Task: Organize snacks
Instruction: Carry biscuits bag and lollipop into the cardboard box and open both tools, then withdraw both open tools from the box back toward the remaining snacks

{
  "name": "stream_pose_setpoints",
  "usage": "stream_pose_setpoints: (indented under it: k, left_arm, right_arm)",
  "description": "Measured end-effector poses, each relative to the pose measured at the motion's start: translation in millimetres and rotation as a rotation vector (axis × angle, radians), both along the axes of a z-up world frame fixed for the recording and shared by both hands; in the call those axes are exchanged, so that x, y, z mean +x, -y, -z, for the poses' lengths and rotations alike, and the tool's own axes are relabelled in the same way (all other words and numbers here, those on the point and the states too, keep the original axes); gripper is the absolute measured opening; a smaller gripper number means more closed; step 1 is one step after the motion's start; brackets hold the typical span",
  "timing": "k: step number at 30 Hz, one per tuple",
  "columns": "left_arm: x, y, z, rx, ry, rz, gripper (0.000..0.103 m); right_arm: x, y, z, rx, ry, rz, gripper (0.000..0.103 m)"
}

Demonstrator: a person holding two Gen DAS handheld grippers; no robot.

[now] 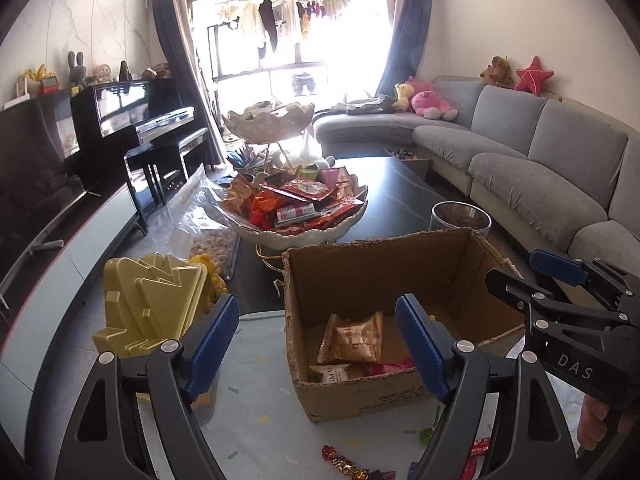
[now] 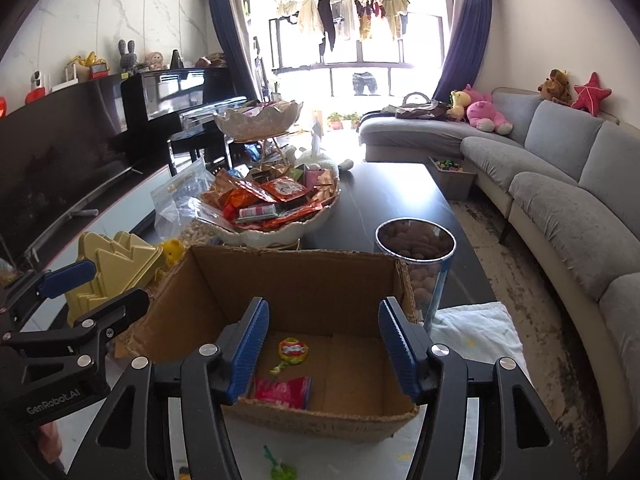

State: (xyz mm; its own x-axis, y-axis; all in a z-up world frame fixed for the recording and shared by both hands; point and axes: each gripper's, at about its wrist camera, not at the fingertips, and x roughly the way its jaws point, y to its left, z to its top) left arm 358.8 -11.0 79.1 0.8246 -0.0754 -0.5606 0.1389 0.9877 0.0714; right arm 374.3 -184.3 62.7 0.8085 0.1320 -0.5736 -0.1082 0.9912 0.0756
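My left hand-held gripper [image 1: 316,344], "GenRobot.AI", and right hand-held gripper [image 2: 320,344], "DAS", hang apart, empty, over my torn cardboard box [image 2: 288,280] of wrapped snacks [image 1: 354,338].

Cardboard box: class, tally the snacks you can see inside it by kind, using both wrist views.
Tan packet: 1
White packet: 1
Pink packet: 1
Lollipop: 1
Total: 4

Home living room — sofa [image 1: 520,148], piano [image 1: 132,116]
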Motion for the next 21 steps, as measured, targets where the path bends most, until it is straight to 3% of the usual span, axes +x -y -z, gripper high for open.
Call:
stream_pose_setpoints:
  k: [12,21]
  left_arm:
    - [-63,5,-17,0.046,0.065,0.015,0.087]
    - [-97,4,-7,0.037,0.043,0.004,0.087]
  right_arm:
    - [-67,-2,-6,-0.026,0.024,-0.045,0.067]
    - [-93,1,6,-0.055,-0.015,-0.049,0.067]
